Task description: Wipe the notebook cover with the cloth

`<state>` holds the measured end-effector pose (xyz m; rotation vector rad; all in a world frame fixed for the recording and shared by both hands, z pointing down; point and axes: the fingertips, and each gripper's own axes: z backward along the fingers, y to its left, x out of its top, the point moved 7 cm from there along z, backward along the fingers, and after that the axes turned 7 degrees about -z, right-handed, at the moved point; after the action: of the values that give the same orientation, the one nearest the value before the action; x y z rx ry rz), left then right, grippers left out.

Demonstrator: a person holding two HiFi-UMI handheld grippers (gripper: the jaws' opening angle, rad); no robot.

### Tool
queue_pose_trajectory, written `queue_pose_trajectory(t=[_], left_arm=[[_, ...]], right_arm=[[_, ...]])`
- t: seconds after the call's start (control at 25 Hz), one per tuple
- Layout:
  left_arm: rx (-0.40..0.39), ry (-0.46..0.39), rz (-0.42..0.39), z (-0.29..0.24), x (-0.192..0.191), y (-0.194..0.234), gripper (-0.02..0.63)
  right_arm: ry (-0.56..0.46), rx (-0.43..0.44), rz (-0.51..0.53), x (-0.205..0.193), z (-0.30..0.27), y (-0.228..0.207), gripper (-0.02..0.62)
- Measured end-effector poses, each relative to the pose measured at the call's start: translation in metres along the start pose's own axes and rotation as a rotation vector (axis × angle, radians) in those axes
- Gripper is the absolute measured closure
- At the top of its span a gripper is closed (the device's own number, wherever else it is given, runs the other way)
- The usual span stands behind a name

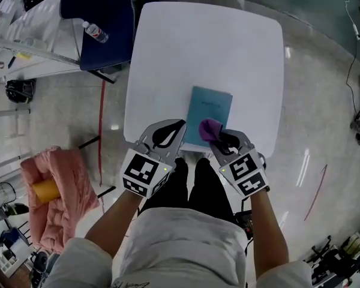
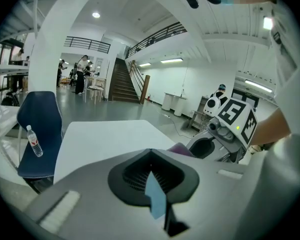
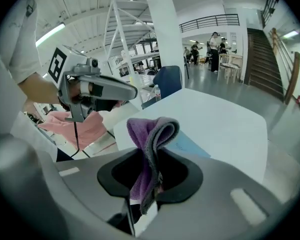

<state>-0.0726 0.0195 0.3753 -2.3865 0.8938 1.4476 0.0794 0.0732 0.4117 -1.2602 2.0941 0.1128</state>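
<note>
A light blue notebook (image 1: 209,113) lies flat on the white table (image 1: 204,47), near its front edge. My right gripper (image 1: 219,138) is shut on a purple cloth (image 1: 210,128), which hangs over the notebook's near right corner. In the right gripper view the cloth (image 3: 151,144) stands folded up out of the jaws, with the notebook (image 3: 190,146) just beyond. My left gripper (image 1: 179,128) hovers just left of the notebook, jaws together and holding nothing. In the left gripper view only a blue sliver (image 2: 155,196) shows between them.
A navy chair (image 1: 99,23) with a water bottle (image 1: 96,33) on it stands off the table's far left corner. A pink bundle (image 1: 63,197) with a yellow roll (image 1: 46,189) lies on the floor at left. A metal rack (image 1: 24,47) stands farther left.
</note>
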Motion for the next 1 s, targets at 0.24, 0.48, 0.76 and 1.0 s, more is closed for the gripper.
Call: queue_pose_trajectory(t=[0.24, 0.48, 0.76, 1.0], left_arm=[[0.002, -0.028, -0.035, 0.007, 0.024, 0.001, 0.606], [0.01, -0.049, -0.04, 0.015, 0.035, -0.005, 0.606], [0.006, -0.056, -0.061, 0.027, 0.047, -0.013, 0.606], [0.011, -0.054, -0.083, 0.034, 0.057, -0.017, 0.606]], right_arm=[[-0.078, -0.02, -0.024, 0.021, 0.03, -0.003, 0.482], [-0.161, -0.022, -0.071, 0.036, 0.053, -0.001, 0.483], [-0.248, -0.013, -0.126, 0.048, 0.074, 0.009, 0.485], [-0.305, -0.003, -0.162, 0.054, 0.088, 0.012, 0.486]])
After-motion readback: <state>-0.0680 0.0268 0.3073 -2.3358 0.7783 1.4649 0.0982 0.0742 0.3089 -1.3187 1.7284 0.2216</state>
